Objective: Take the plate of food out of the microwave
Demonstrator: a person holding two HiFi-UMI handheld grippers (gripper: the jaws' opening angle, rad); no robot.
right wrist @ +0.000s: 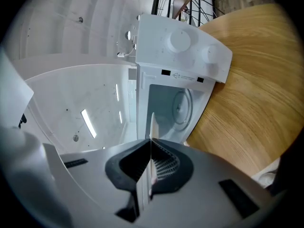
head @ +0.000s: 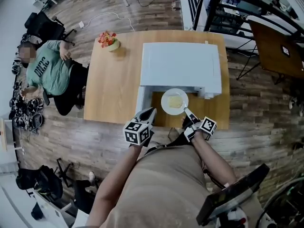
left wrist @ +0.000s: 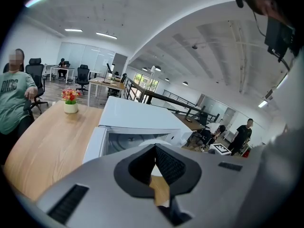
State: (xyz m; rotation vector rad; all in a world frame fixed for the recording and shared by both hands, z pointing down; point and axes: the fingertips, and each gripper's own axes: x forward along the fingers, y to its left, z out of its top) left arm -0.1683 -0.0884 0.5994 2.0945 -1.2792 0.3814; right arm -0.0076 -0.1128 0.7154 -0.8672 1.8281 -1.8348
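- The white plate [head: 164, 101], with a pale yellow slab of food [head: 175, 101] at its centre, lies face-up at the mouth of the open microwave [head: 180, 63]. Its far rim is at the front of the cavity and the rest is out over the wooden table [head: 109, 89]. Whether it touches the wood cannot be told.
- The plate is round and has no long axis. The squarish food lies roughly square to the table's edges.
- Your right gripper [head: 186, 111] is clamped on the plate's near right rim, which shows edge-on between the pressed pads in the right gripper view.
- Your left gripper [head: 151, 112] hangs just left of the plate, jaws fully together on nothing.
- The open door [head: 140, 101] stands close on the plate's left, and both grippers hover at the table's front edge.
- Bare wood lies right of the plate, and a wider stretch lies left of the microwave, where a flower pot [head: 110, 42] marks the far corner.
- A seated person [head: 50, 70] is beyond the table's left edge.
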